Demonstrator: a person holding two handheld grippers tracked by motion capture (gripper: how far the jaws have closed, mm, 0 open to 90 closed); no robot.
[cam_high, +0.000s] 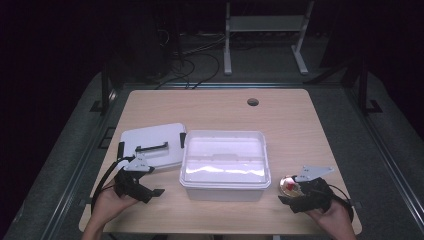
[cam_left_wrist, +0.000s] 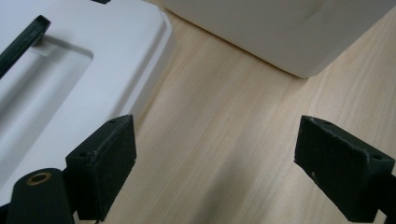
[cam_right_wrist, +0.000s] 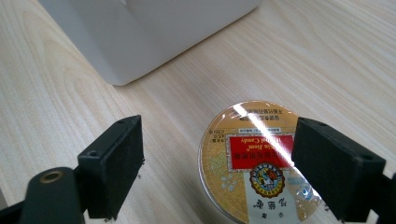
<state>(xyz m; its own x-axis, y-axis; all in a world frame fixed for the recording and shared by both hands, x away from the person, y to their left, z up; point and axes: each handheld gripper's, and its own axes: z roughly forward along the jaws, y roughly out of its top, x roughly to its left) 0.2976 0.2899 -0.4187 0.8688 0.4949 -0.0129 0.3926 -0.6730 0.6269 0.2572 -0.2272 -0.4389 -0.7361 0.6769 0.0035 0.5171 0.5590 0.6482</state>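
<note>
The right gripper (cam_right_wrist: 217, 172) had its jaws spread wide, with a round candy tin (cam_right_wrist: 254, 163) lying flat on the table (cam_right_wrist: 327, 60) between them; the pads stood at either side of the tin without pressing on it, the right-hand pad overlapping its rim in the right gripper view. From the high view the right gripper (cam_high: 295, 192) and the tin (cam_high: 289, 185) sat just beside the front right corner of the white plastic box (cam_high: 225, 170). The left gripper (cam_left_wrist: 212, 163) was likewise wide open, holding nothing, with bare wood between its pads. It (cam_high: 145, 187) hovered at the front edge of the white lid (cam_high: 150, 142), which lay flat on the table just left of the box, its dark handle (cam_high: 151, 148) facing up. The box stood open at the middle of the table (cam_high: 225, 107)
</note>
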